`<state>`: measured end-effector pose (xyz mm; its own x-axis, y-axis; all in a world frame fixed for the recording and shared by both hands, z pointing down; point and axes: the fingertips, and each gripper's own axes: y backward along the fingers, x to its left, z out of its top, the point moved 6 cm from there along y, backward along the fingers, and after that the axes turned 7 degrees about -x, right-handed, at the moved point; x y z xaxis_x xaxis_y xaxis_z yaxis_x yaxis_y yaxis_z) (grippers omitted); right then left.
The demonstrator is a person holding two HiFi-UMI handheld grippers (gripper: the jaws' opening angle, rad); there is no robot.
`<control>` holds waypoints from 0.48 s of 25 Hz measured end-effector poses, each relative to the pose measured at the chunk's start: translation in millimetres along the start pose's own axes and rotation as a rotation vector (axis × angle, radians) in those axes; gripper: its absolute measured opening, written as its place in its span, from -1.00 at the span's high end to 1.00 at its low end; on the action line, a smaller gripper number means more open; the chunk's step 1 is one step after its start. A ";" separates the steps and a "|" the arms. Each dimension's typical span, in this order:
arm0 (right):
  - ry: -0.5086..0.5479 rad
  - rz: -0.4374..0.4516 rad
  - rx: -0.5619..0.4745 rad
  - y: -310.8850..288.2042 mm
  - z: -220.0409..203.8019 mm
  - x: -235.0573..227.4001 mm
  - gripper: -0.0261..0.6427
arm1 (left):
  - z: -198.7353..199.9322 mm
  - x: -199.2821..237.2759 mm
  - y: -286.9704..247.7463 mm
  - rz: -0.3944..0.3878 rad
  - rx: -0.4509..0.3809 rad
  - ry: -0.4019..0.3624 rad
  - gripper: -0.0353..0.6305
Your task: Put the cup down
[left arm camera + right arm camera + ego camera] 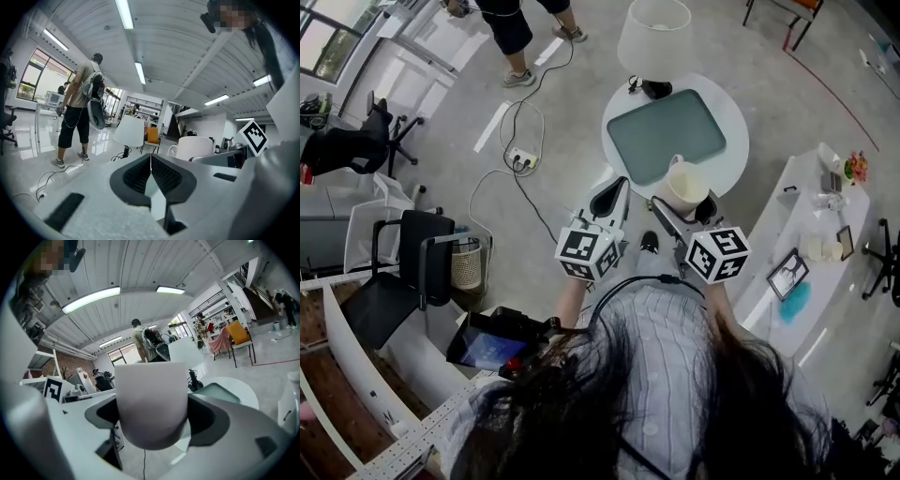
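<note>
Right gripper (686, 208): clamped on cup (151, 399), dark jaw pads pressing both sides of the body. Cup is plain white, smooth and matte, with straight walls and a rounded bottom. It's upright, with a small loop handle on the far side. It's held in the air: right gripper view shows floor under its base. From the head view it hangs at the near edge of the round white table (727, 108), just near of the tray (666, 136). Tray is a grey-green rounded rectangle, flat, with nothing on it. Left gripper (151, 174): jaws together, ribbed dark pads meeting, nothing between them. It's just left of the cup. White tapered lampshade (653, 33) at the table's far side.
</note>
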<state>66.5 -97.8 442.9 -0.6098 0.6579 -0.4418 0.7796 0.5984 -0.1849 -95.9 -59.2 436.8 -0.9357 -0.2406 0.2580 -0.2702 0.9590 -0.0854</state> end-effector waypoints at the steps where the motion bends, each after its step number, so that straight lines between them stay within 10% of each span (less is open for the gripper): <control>1: -0.004 0.003 -0.003 -3.3 2.5 -4.8 -0.36 | 1.2 0.6 -6.3 0.002 0.002 -0.005 0.84; 12: -0.007 0.001 0.000 -27.5 11.5 -35.5 -0.36 | 9.4 5.8 -46.2 0.006 0.026 -0.029 0.84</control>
<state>68.4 -142.8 453.5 -0.6079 0.6554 -0.4482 0.7803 0.5976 -0.1844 -91.0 -106.2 433.2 -0.9435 -0.2392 0.2292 -0.2697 0.9564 -0.1124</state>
